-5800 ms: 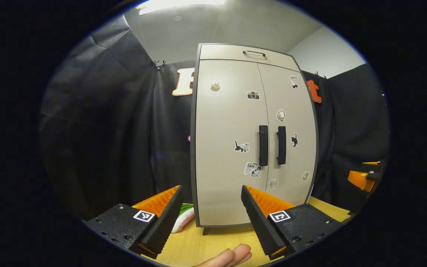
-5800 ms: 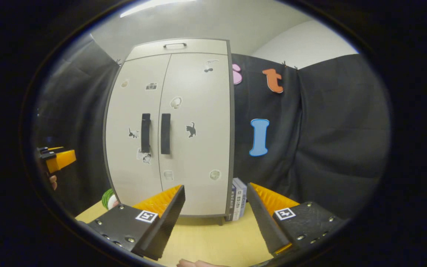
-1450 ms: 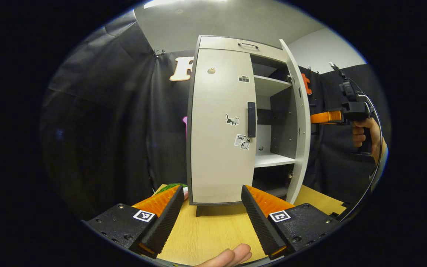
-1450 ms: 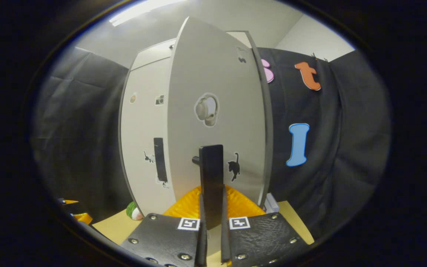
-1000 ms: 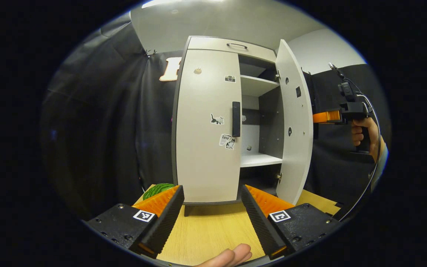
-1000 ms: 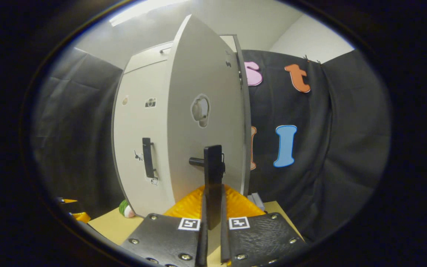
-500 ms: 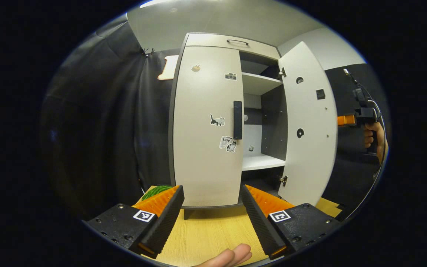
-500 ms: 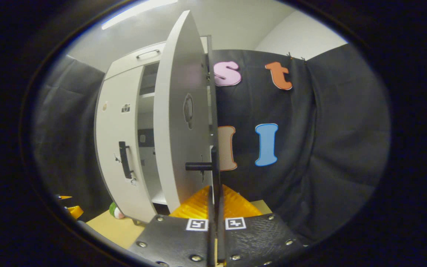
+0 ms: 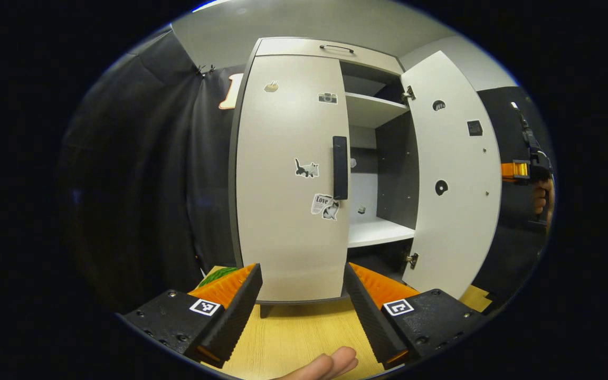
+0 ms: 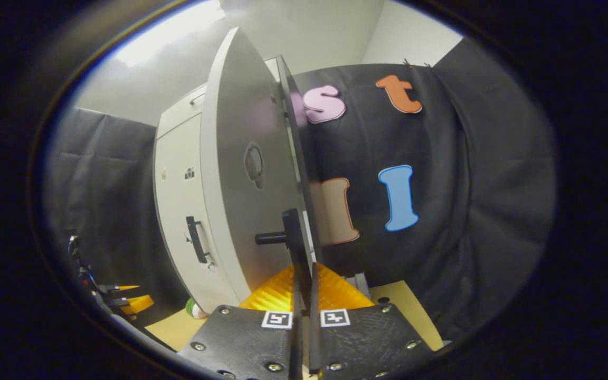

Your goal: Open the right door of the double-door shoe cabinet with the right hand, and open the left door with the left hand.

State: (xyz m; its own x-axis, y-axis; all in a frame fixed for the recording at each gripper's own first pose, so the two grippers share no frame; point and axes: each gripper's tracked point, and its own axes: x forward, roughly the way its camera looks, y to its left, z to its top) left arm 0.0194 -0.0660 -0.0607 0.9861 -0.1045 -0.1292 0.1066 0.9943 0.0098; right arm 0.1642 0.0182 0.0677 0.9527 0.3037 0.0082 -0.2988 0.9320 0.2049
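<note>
Black cloth hangs behind a pale cabinet [image 9: 288, 174] that stands on a wooden table [image 9: 304, 338]. In the left gripper view the right door [image 9: 454, 179] is swung far out, so its inner face shows, and shelves [image 9: 375, 232] appear inside. The left door [image 9: 288, 174] is closed, with its dark handle [image 9: 340, 167] at the inner edge. In the right gripper view the right gripper [image 10: 302, 295] has its fingers drawn narrow around the right handle [image 10: 296, 248], and both seem to press on it; the same tool shows far off in the left gripper view, beside the door's outer edge, held by a hand [image 9: 540, 196]. The left gripper [image 9: 301, 295] has its fingers set wide, holds nothing, and hovers low in front of the left door, well apart from the handle. A green thing [image 9: 218, 274] lies by the cabinet's left foot, but I cannot tell what it is. I judge that the first step is almost done: the right door looks fully open. The next move, I think, belongs to the left hand: lift the gripper to the height of the left handle, bring the fingers on both sides of it, close them, then pull in an arc to the left. The right gripper could let go of its handle first.
</note>
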